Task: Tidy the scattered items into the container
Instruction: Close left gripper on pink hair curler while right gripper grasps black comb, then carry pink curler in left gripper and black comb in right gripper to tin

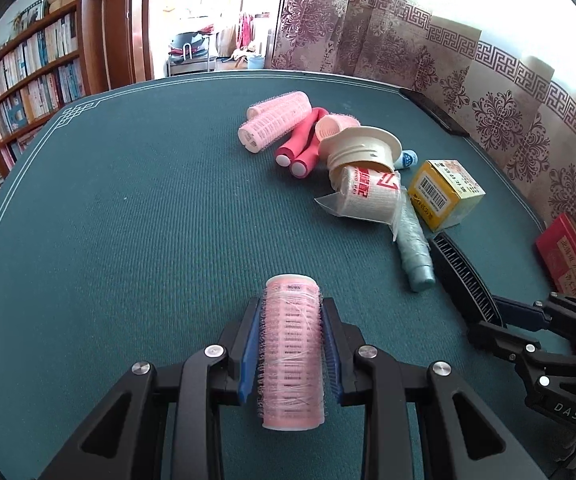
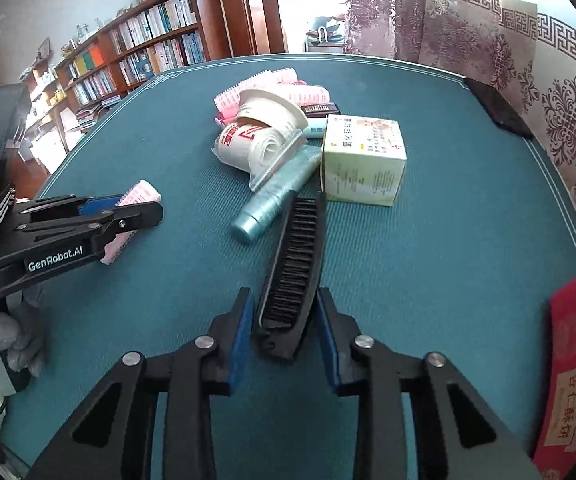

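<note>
My left gripper (image 1: 291, 312) is shut on a pink hair roller (image 1: 292, 356), held lengthwise between the blue pads above the teal table; it also shows in the right wrist view (image 2: 137, 196). My right gripper (image 2: 283, 300) straddles the near end of a black comb brush (image 2: 294, 264) lying on the table; the pads look close to its sides with small gaps, so grip is unclear. The pile beyond holds pink rollers (image 1: 275, 120), red foam rollers (image 1: 302, 146), a white cup (image 1: 362, 148), a tape roll (image 1: 368, 194), a blue-grey tube (image 1: 414, 248) and a yellow box (image 1: 444, 192).
A red box (image 2: 572, 364) stands at the table's right edge. A black phone (image 2: 496, 108) lies at the far right by the patterned curtain. A bookshelf stands to the left. The teal table mat (image 1: 127, 220) spreads left of the pile.
</note>
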Demonstrator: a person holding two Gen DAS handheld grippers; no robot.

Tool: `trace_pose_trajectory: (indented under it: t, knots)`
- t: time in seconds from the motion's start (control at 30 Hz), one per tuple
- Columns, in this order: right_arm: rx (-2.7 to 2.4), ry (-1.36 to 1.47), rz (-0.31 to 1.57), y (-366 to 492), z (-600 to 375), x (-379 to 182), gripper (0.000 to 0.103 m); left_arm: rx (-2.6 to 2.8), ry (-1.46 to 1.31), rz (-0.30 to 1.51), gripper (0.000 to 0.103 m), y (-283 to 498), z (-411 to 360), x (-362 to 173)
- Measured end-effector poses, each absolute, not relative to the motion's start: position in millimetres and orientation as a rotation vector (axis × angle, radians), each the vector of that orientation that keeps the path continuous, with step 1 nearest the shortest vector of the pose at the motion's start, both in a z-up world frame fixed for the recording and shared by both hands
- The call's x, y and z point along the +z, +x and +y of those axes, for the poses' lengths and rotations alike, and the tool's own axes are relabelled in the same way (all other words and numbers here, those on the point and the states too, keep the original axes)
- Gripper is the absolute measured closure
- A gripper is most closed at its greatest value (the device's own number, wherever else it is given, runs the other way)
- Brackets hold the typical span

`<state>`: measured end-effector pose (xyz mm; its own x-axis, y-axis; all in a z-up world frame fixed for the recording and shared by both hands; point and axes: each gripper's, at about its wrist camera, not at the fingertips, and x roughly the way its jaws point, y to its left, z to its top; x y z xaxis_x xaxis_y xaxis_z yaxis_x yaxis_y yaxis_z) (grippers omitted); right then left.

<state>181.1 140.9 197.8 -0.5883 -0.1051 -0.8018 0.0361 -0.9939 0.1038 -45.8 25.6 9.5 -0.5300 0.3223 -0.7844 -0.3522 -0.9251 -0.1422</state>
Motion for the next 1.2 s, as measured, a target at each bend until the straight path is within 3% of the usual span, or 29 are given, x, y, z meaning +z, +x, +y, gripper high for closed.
trace_pose_trajectory:
  t: [0.3, 0.43, 0.47, 0.53, 0.63, 0.87, 1.2]
  knots:
    - [-2.777, 1.419, -0.159, 205.3, 150.1, 197.7, 0.071, 2.411, -1.243, 0.058, 0.073, -26.1, 38.6, 9.7]
    - [-2.798, 1.399, -0.188, 189.5, 146.0, 200.4, 0.043, 2.404, -1.248, 0.042, 0.073, -20.1, 38.8, 11.7]
    - [-2.803, 1.397, -0.187, 185.7, 144.6, 199.7, 0.041, 2.405, -1.249, 0.042, 0.073, -18.6, 38.7, 12.0]
    - [-2.822, 1.402, -0.152, 178.2, 141.1, 195.3, 0.043, 2.406, -1.252, 0.042, 0.073, -16.3, 39.3, 12.1]
    - [-2.873, 1.397, -0.08, 181.4, 138.1, 195.6, 0.074, 2.405, -1.253, 0.042, 0.073, -14.9, 39.8, 12.5]
    - [-2.865, 1.378, -0.271, 206.0, 152.3, 199.0, 0.074, 2.402, -1.232, 0.064, 0.073, -6.9, 48.3, 16.8]
    - [-2.895, 1.3, -0.351, 235.9, 156.9, 213.5, 0.074, 2.42, -1.196, 0.115, 0.073, 5.4, 62.9, 26.9]
